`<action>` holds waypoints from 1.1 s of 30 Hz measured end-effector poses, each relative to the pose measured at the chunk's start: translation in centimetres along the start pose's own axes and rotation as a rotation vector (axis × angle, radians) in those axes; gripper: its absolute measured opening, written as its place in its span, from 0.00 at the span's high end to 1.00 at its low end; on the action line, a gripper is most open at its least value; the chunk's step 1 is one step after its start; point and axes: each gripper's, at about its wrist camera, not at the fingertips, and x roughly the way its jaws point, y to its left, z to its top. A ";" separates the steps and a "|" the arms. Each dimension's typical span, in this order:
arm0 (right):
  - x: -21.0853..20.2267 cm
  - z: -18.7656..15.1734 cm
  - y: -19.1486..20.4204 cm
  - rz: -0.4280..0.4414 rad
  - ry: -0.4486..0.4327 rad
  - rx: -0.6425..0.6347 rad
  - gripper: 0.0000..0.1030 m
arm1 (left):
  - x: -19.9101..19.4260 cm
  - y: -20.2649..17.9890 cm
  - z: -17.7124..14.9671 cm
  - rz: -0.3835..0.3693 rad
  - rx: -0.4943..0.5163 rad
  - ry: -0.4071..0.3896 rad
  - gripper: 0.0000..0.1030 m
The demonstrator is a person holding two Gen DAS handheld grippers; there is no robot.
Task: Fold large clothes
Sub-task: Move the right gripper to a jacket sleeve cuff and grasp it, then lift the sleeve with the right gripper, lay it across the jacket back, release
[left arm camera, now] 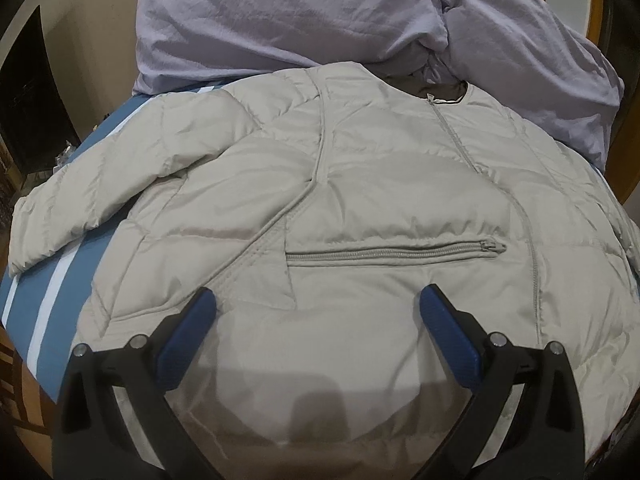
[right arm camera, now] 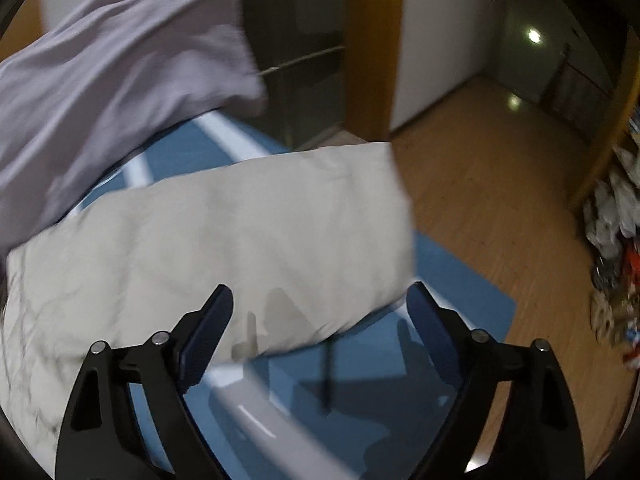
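The pale grey quilted puffer jacket lies front up, zipped, spread across the blue sheet with white stripes on a bed, one sleeve stretched toward the left edge in the left wrist view. A rumpled lilac duvet is heaped just behind the collar and touches it.

The left gripper hovers over the lower front near the zipped pocket, its blue-padded fingers spread wide and grasping nothing. The right gripper is also released, its fingers apart above the other sleeve's cuff end near the bed's corner; that view is smeared by motion.

Risks, as I judge them: the padded shell is slick and springy, so a shallow pinch could take only the outer layer and slip, or a fold could puff back open. The right sleeve lies close to the bed's edge with the wooden floor beyond, so a careless drag could tip it off. Lifting near the collar could snag the duvet.

No brand, label or writing is legible in either view.
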 end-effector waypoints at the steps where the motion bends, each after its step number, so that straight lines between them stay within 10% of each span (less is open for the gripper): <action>1: 0.9 0.5 -1.0 -0.002 0.015 0.034 0.16 | 0.1 0.0 -0.1 0.001 0.000 -0.002 0.02; 7: 3.8 0.6 -3.4 0.050 0.090 0.141 0.30 | 0.5 -0.1 -0.3 0.005 0.004 -0.021 0.02; 15: 3.5 0.5 -3.3 0.148 0.056 0.172 0.81 | 0.8 0.2 -0.5 -0.009 0.005 -0.039 0.02; 21: -1.1 1.9 2.0 0.113 -0.086 0.000 0.83 | 0.9 0.5 -0.7 -0.036 -0.007 -0.050 0.02; 33: -7.2 -3.4 22.9 0.352 -0.133 -0.411 0.83 | 0.9 0.8 -1.0 -0.059 -0.026 -0.068 0.02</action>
